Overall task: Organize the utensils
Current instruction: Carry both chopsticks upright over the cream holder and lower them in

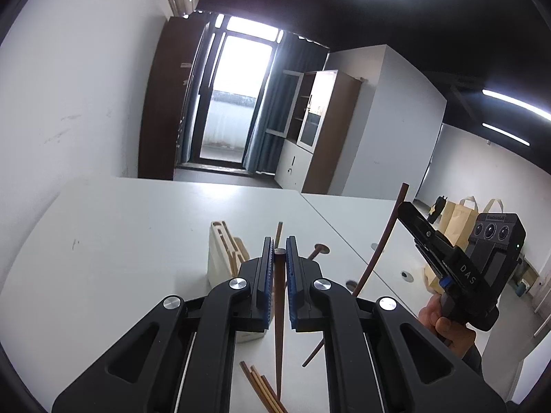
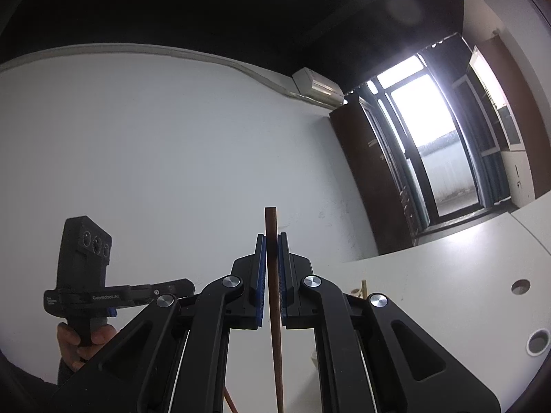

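Note:
My left gripper (image 1: 279, 246) is shut on a dark brown chopstick (image 1: 279, 309) that runs down between its blue pads toward the table. My right gripper (image 2: 271, 241) is shut on another dark brown chopstick (image 2: 273, 292), held upright above the table; the same gripper (image 1: 444, 251) and its chopstick (image 1: 382, 237) show at the right of the left wrist view. A white and wood utensil holder (image 1: 224, 258) stands on the white table (image 1: 120, 241) just left of my left gripper. Several loose light brown chopsticks (image 1: 261, 389) lie on the table below it.
A dark wooden spoon (image 1: 318, 251) lies on the table behind my left fingers. The table has round cable holes (image 2: 520, 287). A white wall is at the left, a balcony door (image 1: 234, 103) and cabinets are beyond the table, and paper bags (image 1: 458, 220) stand at the right.

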A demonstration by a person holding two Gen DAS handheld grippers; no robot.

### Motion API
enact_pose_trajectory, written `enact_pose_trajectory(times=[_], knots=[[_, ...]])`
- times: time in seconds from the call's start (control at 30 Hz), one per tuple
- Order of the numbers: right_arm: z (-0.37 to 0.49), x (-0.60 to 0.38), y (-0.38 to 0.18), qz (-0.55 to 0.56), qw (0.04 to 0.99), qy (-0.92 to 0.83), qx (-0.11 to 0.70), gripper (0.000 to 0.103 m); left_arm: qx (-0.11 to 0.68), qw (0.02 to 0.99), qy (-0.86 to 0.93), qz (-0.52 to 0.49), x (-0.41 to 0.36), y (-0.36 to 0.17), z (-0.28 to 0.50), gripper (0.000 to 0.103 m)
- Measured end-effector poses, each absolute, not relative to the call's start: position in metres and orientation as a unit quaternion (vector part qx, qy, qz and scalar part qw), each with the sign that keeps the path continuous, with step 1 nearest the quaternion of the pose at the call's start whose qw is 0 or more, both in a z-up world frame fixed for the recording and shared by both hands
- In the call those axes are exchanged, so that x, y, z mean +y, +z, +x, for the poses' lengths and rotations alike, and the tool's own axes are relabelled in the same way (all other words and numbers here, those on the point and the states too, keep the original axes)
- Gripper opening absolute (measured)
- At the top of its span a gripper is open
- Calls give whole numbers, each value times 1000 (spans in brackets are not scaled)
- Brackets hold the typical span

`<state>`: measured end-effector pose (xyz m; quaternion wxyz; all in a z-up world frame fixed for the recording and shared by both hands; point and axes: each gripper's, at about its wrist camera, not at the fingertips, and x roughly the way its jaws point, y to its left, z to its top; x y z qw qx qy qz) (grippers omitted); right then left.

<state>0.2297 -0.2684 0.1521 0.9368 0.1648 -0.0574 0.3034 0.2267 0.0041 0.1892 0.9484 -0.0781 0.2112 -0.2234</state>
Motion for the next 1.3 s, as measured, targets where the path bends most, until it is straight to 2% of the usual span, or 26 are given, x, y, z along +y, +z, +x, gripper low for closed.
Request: enact_pose_trajectory(times=[0.4, 0.63, 1.03, 1.3], knots=[[259, -264, 192, 123, 953, 264, -82, 7, 158, 962, -218, -55, -14, 256, 264, 7], [279, -259, 200, 109, 959, 246, -87, 7, 128, 966, -219, -46, -25, 269, 285, 7], [324, -257, 171, 99, 968, 225, -58, 7, 123, 971, -203, -17, -53, 231, 327, 7], [322, -244, 156, 73, 973, 208, -61, 7, 155, 966, -205, -10, -61, 201, 348, 7]])
